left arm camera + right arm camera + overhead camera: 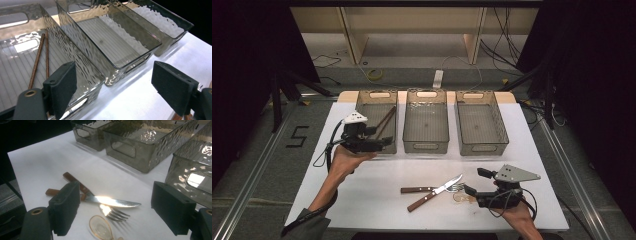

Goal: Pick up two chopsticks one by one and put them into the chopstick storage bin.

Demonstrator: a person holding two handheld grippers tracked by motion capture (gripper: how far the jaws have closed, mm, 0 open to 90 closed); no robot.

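A: Chopsticks: two thin brown sticks lying side by side in the left bin, against its right wall. Left gripper at that bin's near end, fingers spread wide, nothing between them.

B: Rest of the bench?

A: Near side of the left bin, towards the right: knife crossing a fork, clear spoon beside them. Right gripper just by these, fingers apart, empty. Middle bin and right bin stand alongside.
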